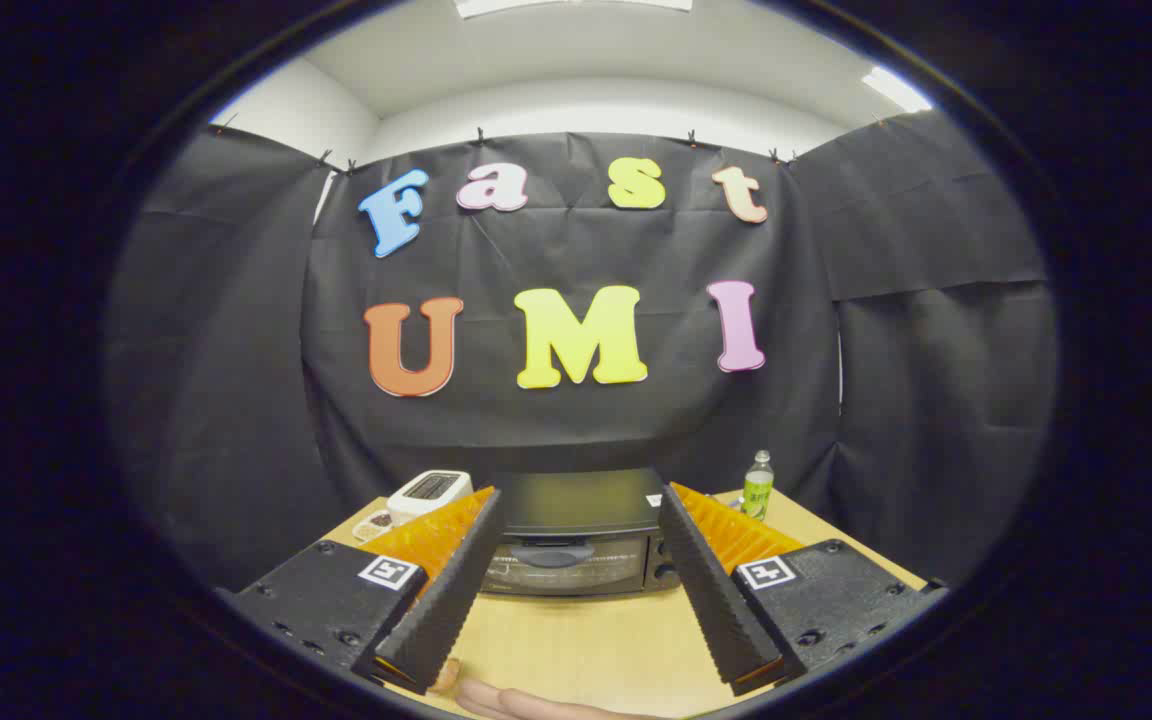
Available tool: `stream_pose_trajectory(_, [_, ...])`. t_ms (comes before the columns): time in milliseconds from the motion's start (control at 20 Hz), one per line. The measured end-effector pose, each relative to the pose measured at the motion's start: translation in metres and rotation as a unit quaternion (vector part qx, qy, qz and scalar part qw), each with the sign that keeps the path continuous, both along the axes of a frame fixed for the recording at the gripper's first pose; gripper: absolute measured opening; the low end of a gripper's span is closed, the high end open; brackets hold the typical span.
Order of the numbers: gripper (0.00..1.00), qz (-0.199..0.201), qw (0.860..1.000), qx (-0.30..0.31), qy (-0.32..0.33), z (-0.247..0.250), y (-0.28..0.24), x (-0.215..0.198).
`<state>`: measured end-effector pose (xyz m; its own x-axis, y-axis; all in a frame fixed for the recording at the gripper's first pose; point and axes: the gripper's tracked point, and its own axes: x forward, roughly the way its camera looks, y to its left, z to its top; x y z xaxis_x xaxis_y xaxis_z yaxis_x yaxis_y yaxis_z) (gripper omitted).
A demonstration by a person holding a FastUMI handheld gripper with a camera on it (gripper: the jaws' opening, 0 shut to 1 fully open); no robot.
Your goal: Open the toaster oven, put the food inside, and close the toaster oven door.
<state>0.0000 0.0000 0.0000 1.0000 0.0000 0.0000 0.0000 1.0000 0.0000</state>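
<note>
My gripper [576,590] hangs released, fingers spread wide, the toaster oven [576,540] beyond them. I should drop low and hook its door handle [548,555] squarely before pulling.

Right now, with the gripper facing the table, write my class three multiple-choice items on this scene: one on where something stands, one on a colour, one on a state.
1. Where does the toaster oven stand?
A. Beyond the gripper, seen between its fingers
B. On the floor
C. On top of the bottle

2. What colour is the small toaster beside the toaster oven?
A. Red
B. White
C. Blue

3. How is the toaster oven door?
A. Wide open
C. Taken off
B. Closed

Answers:
1. A, it sits on the table ahead, framed by the two spread fingers.
2. B, its body is white, with a dark slot on top.
3. B, the door stands flat against the front, handle up, and the gripper is open and holds nothing.
</note>
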Motion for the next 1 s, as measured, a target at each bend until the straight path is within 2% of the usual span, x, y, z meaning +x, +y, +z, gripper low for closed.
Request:
stream_pose_trajectory(150, [1.00, 0.016, 1.000, 0.007, 0.002, -0.002, 0.011, -0.002])
stream_pose_trajectory(550, [1.00, -0.001, 1.000, -0.006, -0.005, -0.001, 0.008, 0.005])
stream_pose_trajectory(1000, [1.00, -0.010, 1.000, -0.011, -0.003, -0.011, 0.011, 0.047])
